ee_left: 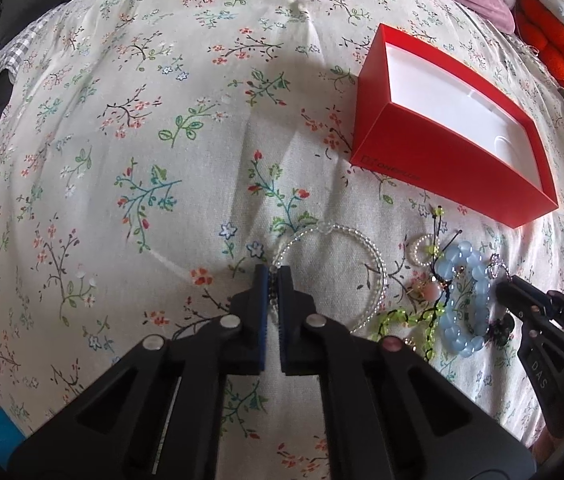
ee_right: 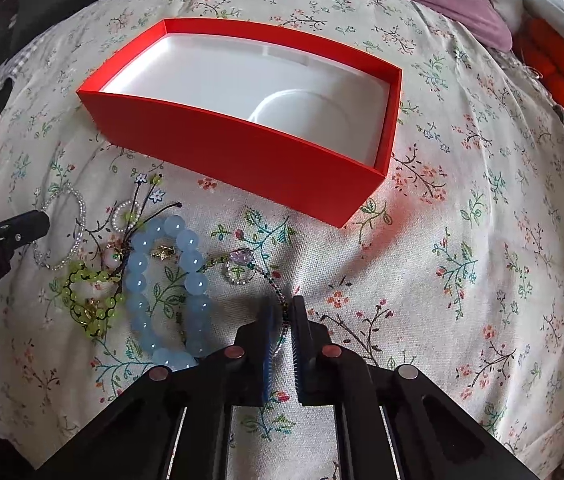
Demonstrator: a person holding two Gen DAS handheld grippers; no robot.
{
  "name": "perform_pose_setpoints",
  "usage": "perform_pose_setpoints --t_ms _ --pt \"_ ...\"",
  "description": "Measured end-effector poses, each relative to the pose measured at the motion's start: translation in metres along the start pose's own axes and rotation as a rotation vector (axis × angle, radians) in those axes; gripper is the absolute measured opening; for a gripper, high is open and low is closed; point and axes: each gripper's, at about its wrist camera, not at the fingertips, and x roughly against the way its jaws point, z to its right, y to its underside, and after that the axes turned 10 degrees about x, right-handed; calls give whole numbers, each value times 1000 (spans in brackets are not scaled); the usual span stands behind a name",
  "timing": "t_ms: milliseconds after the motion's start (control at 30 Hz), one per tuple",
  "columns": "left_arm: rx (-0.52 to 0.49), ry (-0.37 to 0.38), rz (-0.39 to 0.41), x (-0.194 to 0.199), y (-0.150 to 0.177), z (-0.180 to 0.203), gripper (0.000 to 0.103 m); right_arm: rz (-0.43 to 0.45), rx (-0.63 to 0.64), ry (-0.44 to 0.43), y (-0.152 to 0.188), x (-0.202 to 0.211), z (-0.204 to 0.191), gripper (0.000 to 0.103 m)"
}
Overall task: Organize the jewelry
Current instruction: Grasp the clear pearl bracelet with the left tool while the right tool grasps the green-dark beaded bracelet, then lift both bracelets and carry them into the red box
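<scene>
Right wrist view: my right hand-held gripper (ee_right: pixel 282 312) is clamped on the dark beaded strand (ee_right: pixel 269 280), with the empty red box (ee_right: pixel 241 152) directly ahead, long axis crosswise.

Both grippers (ee_left: pixel 273 276) (ee_right: pixel 282 306) nearly closed, low.

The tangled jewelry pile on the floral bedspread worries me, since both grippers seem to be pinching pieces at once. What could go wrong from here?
1. The left gripper pinches the clear beaded bracelet, which lies against the black-corded green bead strand; lifting may drag neighbours.
2. The right gripper pinches a thin dark beaded chain with a purple charm beside the pale blue round-bead bracelet; it may snag.
3. The open red cardboard box sits on soft bedding and may shift.
</scene>
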Motion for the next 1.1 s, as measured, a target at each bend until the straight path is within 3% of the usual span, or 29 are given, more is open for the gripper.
perform_pose_setpoints --t_ms 467,633,1100 --pt "-26 83 23 36 13 15 5 53 -30 -77 29 47 21 3" --pt "-33 110 42 47 6 15 5 96 -37 -89 23 57 43 3" --pt "-7 221 128 84 -9 32 5 261 -59 -142 15 117 58 3"
